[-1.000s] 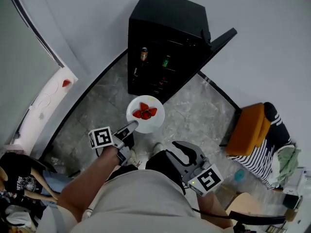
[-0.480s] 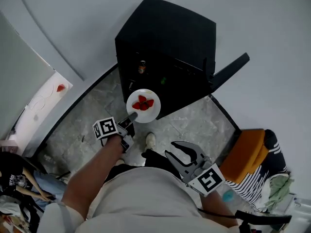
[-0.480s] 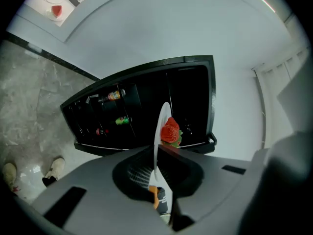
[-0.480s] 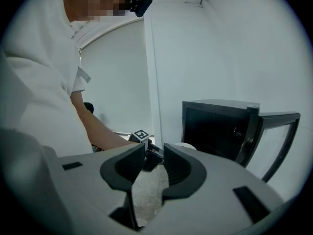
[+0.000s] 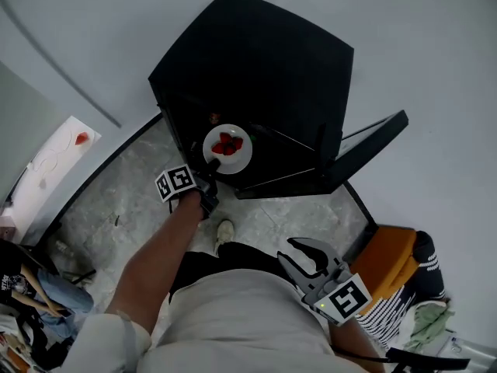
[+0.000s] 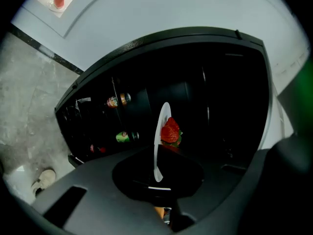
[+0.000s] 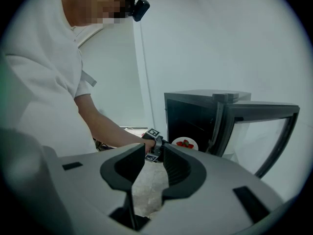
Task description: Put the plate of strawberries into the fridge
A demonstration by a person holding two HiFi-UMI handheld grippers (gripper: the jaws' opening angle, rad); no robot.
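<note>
Plate of strawberries, a round white dish [image 5: 237, 160] carrying a few red berries [image 5: 226, 143], hangs in the air at the mouth of the squat black fridge [image 5: 256, 61], not yet resting on any shelf. The left gripper [image 5: 211, 164] has its jaws clamped on the near rim alone. The right gripper [image 5: 289, 249] waits low by the person's hip, its jaws apart with nothing between them.

The likeliest trouble seems to be that one-edge hold: the far side of the dish has no support, so a jolt or a twist of the wrist could tip it and send the berries rolling off. The dark interior is another hazard, since small bottles [image 6: 117, 100] stand on racks at the left and the rim could knock them or catch a shelf edge. The glass-fronted door [image 5: 365, 150] stands swung out to the right, well apart from the dish.

Underfoot is a grey marbled stone floor [image 5: 116, 200] edged by a black strip, with plain pale walls around. An orange chair [image 5: 396, 255] draped with striped cloth sits at the right, and a white ledge [image 5: 46, 169] lies at the left.
</note>
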